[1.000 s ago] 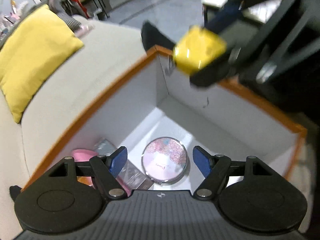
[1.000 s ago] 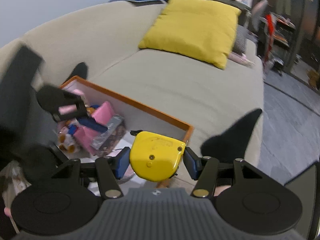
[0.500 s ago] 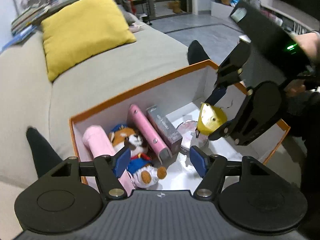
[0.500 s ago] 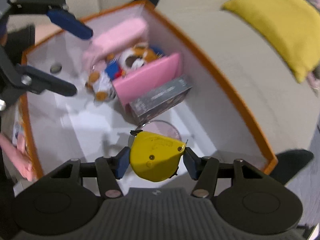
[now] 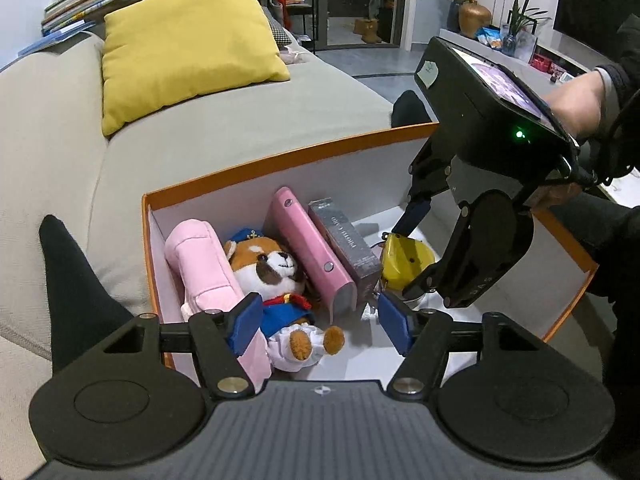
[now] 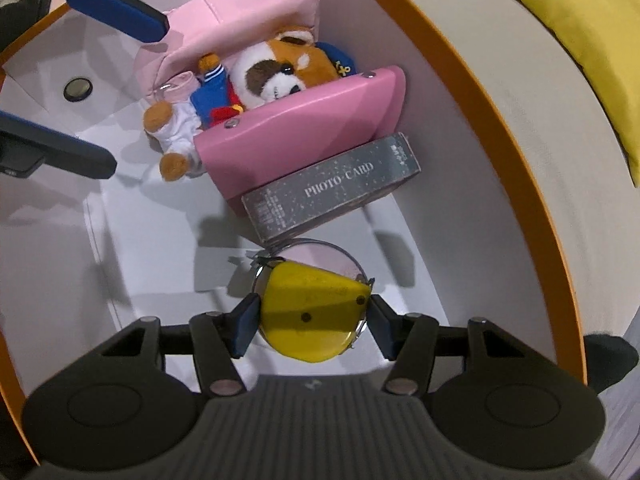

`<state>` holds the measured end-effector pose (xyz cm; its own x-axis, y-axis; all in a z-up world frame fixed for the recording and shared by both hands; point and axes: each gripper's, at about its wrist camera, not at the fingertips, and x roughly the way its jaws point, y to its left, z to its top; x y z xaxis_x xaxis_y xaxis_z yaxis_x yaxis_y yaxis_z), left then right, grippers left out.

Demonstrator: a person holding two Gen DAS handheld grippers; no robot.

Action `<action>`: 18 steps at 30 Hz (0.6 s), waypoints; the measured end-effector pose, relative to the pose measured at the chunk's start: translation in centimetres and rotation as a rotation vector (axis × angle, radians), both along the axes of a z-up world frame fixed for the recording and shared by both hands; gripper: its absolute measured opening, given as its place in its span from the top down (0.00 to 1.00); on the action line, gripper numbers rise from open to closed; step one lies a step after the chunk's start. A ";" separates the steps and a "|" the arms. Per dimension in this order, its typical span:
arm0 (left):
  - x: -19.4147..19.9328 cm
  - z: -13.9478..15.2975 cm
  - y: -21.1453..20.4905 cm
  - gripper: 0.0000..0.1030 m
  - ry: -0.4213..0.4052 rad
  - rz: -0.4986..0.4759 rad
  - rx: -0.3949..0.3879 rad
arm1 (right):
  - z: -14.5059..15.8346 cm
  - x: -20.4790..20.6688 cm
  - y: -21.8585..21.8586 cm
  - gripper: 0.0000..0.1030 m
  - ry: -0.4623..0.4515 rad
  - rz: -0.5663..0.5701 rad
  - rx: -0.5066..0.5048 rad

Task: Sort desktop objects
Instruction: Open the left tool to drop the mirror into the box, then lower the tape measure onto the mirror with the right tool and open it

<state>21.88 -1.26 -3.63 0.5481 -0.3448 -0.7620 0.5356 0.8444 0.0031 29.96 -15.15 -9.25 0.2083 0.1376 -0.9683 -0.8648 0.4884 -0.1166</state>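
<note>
An orange-rimmed white box sits on the sofa. Inside lie a pink pouch, a plush dog, a pink binder and a grey photo-card box. My right gripper is shut on a yellow tape measure, low inside the box over a round compact mirror. My left gripper is open and empty above the box's near end.
A yellow cushion lies on the beige sofa behind the box. Black chair legs stand beside the box. Shelves, plants and a doorway fill the far room.
My right gripper has lowered the yellow tape measure deeper into the box, onto the round mirror. My left gripper has pulled back slightly, staying open.
</note>
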 end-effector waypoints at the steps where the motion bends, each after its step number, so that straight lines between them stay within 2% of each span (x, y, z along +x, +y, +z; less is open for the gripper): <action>1: -0.1 0.0 0.0 0.27 -0.002 -0.002 -0.002 | 0.0 0.0 0.0 0.37 -0.003 -0.002 -0.004; 3: -0.1 -0.1 0.0 0.27 -0.004 -0.003 -0.010 | 0.1 -0.2 -0.1 0.26 -0.020 -0.025 -0.022; 8: -0.4 -0.1 0.2 0.27 -0.012 -0.002 -0.023 | -0.3 -0.6 -0.7 0.23 0.058 -0.107 -0.061; 10: -0.5 0.0 0.3 0.27 -0.013 -0.002 -0.027 | -1.0 -0.7 -0.6 0.28 0.080 -0.153 -0.088; 12: -0.6 -0.1 0.3 0.27 -0.013 -0.005 -0.025 | -1.7 -0.5 -0.6 0.43 0.108 -0.209 -0.106; 18: -0.6 -0.4 0.7 0.27 -0.006 0.008 -0.029 | -2.1 0.6 -1.6 0.50 0.125 -0.334 -0.056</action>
<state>21.29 -0.58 -3.99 0.5557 -0.3623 -0.7483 0.5290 0.8484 -0.0179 30.55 -16.74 -11.34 0.1121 0.0277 -0.9933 -0.6678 0.7424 -0.0547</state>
